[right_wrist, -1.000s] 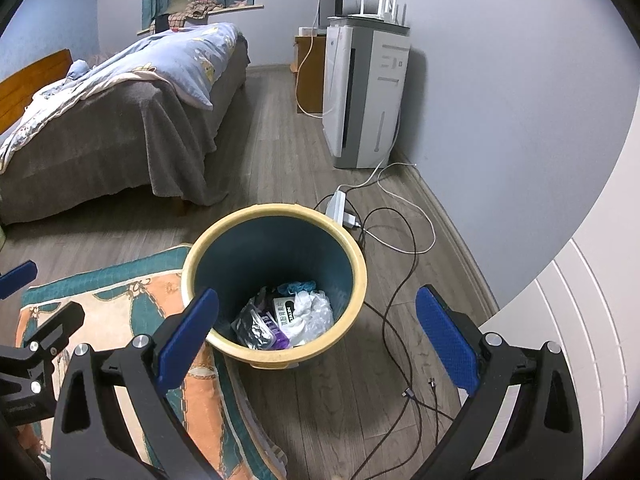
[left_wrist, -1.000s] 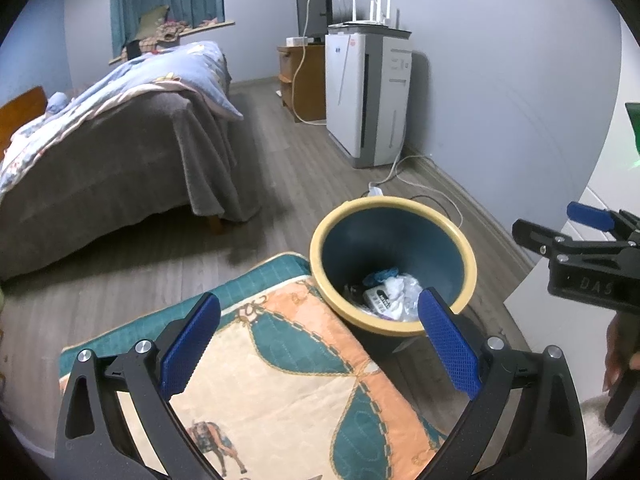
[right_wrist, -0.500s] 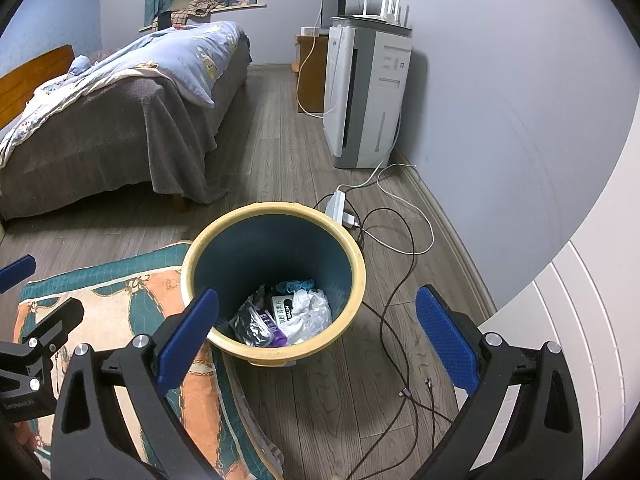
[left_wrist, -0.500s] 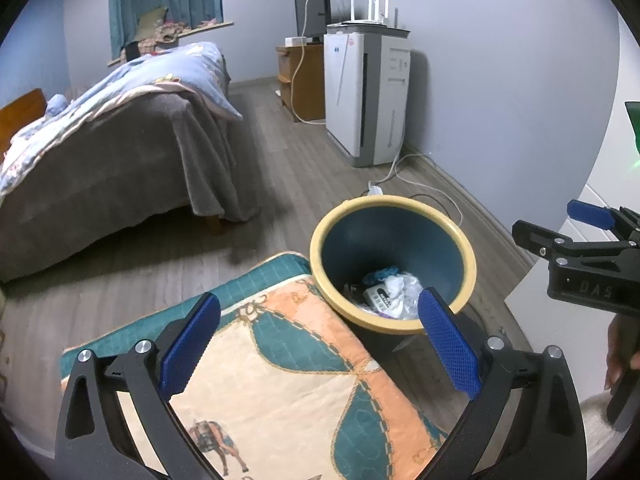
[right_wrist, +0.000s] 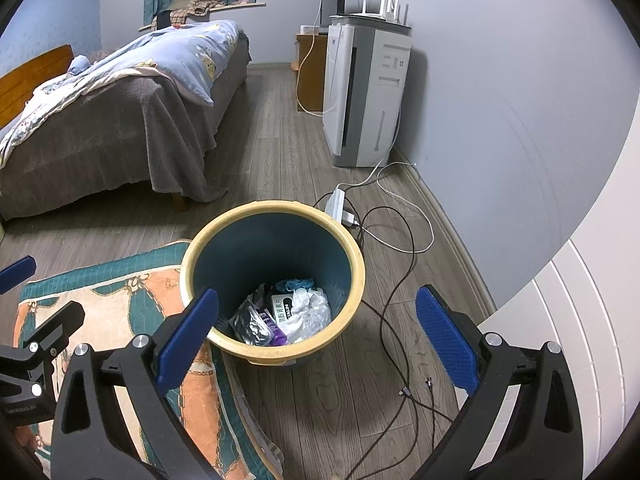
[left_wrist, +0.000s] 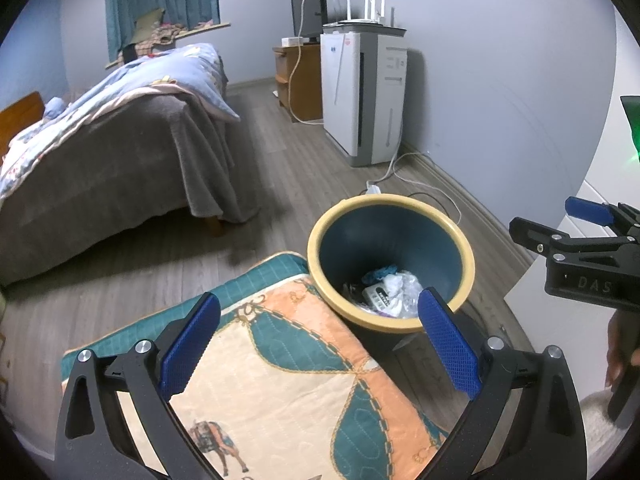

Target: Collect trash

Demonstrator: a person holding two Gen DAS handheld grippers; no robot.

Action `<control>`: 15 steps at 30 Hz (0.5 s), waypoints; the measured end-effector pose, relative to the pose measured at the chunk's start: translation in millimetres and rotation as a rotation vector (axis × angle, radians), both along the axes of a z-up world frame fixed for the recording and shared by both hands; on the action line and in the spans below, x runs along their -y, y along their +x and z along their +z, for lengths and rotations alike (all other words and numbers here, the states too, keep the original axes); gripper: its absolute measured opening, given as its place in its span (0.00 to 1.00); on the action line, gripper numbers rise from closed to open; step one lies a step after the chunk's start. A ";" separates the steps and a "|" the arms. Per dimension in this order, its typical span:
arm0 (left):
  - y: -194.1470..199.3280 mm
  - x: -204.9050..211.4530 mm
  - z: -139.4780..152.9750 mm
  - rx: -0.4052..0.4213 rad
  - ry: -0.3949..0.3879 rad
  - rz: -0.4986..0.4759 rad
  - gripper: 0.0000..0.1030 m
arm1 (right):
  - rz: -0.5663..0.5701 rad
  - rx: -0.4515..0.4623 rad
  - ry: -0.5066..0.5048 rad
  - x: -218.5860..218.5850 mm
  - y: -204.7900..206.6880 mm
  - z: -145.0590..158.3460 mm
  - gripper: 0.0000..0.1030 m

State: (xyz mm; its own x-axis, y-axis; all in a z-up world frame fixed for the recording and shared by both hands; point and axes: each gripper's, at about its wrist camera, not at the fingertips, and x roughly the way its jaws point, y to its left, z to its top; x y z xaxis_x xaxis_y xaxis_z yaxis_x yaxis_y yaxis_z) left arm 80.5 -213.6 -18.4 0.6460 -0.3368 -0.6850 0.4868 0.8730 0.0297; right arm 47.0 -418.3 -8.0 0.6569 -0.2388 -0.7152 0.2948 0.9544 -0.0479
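A yellow-rimmed, dark blue trash bin (right_wrist: 348, 248) stands on the wood floor; it also shows in the left wrist view (left_wrist: 460, 236). Trash (right_wrist: 288, 314) lies at its bottom: crumpled white plastic, a small carton, a purple wrapper, a blue scrap; it also shows in the left wrist view (left_wrist: 390, 292). My right gripper (right_wrist: 318, 330) is open and empty, above and just in front of the bin. My left gripper (left_wrist: 320, 346) is open and empty over the rug, left of the bin. The right gripper also shows at the right edge of the left wrist view (left_wrist: 576, 240).
A patterned teal and orange rug (right_wrist: 116, 292) lies left of the bin. Cables (right_wrist: 394, 312) and a power strip (right_wrist: 338, 204) run across the floor to its right. A bed (right_wrist: 120, 120) is at the left, an air purifier (right_wrist: 366, 96) by the wall, a white cabinet (right_wrist: 568, 320) at the right.
Both views have shifted very slightly; the bin sits a touch higher in the right wrist view. Both grippers stay open and empty.
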 end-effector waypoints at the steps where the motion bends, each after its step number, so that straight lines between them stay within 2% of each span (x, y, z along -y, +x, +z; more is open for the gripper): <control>1: -0.1 0.0 0.1 0.000 -0.001 0.000 0.95 | 0.000 0.000 -0.001 -0.7 -0.3 -0.6 0.94; 15: 0.4 0.7 0.0 -0.001 -0.006 -0.003 0.95 | -0.003 -0.003 0.004 -2.2 -0.1 -2.2 0.94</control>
